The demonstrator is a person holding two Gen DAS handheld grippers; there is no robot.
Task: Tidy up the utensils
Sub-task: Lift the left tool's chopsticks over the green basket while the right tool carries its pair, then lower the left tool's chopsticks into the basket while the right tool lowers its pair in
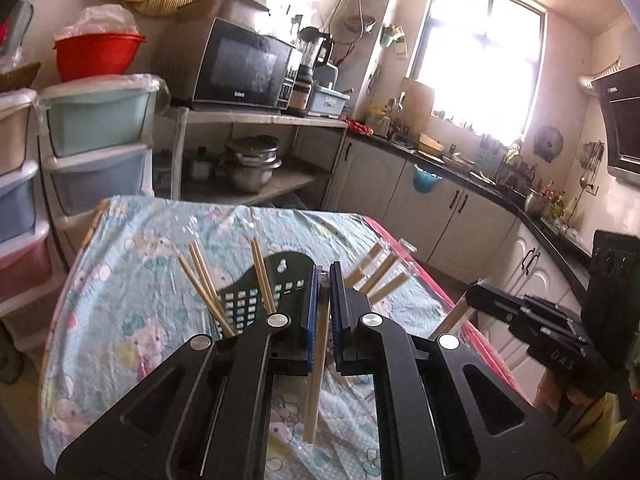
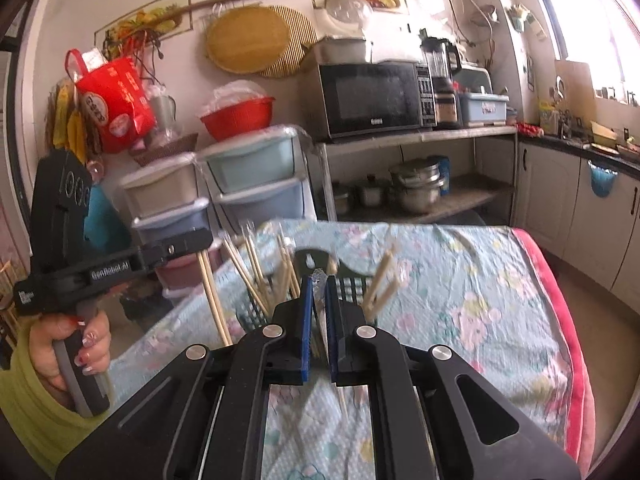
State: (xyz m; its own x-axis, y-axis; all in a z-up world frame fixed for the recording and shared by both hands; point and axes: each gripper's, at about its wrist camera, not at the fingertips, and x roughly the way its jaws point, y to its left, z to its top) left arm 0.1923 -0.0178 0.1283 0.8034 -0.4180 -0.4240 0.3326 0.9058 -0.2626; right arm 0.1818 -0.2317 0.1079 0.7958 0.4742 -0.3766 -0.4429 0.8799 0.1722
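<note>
The left tongs are pressed nearly together, pinching a wrapped chopstick pair that hangs down between the blue pads, its lower end above the near part of the desk. The right tongs are likewise almost closed on something thin and clear-wrapped that rises between their pads; what it is exactly stays too blurred to tell, though a pale stick shows just below them.

Just beyond both tongs stands a dark green slotted holder, upright on the desk, with several chopsticks leaning out of it to the left and up. In the right wrist view the same holder appears directly behind the tongs, chopsticks fanning from it and motion-blurred. To the right of the holder in the left view, more wrapped chopstick pairs stick up at a slant near the desk's right edge.

The desk carries a light blue cartoon-print cloth under clear plastic, with a pink border on the right side.

In the right wrist view the other gripper body sits at far left, a hand with painted nails around its grip and a chopstick slanting down from it.

Farther off are stacked plastic drawers, a red basin, a microwave on a shelf and pots beneath it.
</note>
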